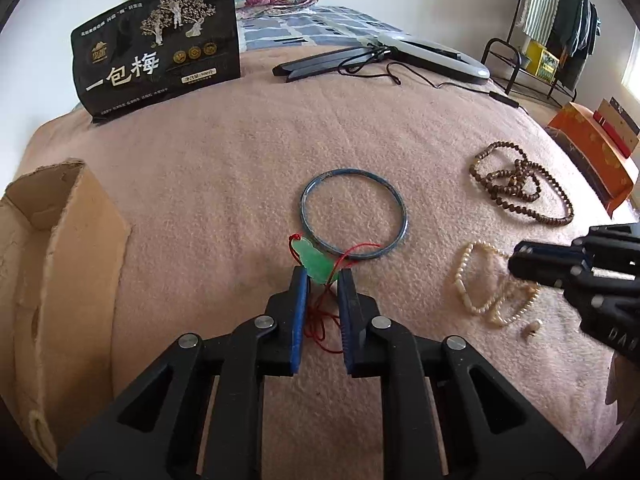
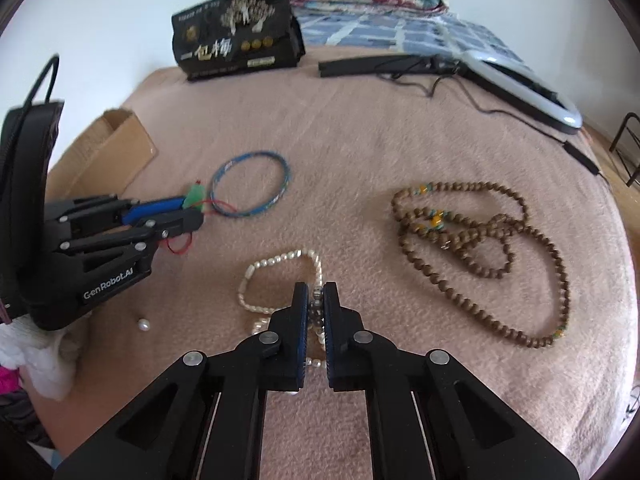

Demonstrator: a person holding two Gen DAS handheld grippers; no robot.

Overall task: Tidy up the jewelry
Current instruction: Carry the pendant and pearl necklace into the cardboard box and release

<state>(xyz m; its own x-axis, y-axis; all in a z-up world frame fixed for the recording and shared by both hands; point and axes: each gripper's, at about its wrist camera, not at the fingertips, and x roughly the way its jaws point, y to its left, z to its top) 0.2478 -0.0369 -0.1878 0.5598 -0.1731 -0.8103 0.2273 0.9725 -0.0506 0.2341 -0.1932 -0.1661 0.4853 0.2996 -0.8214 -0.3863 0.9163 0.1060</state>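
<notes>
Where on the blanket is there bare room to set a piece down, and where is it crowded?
Bare pink blanket lies between the black snack bag, cardboard box and blue bangle. It is crowded on the right, around the pearl strand, loose pearl and brown bead necklace.

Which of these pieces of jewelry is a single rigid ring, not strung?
The thin blue bangle, lying flat mid-blanket; the brown and pearl pieces are strung beads.
</notes>
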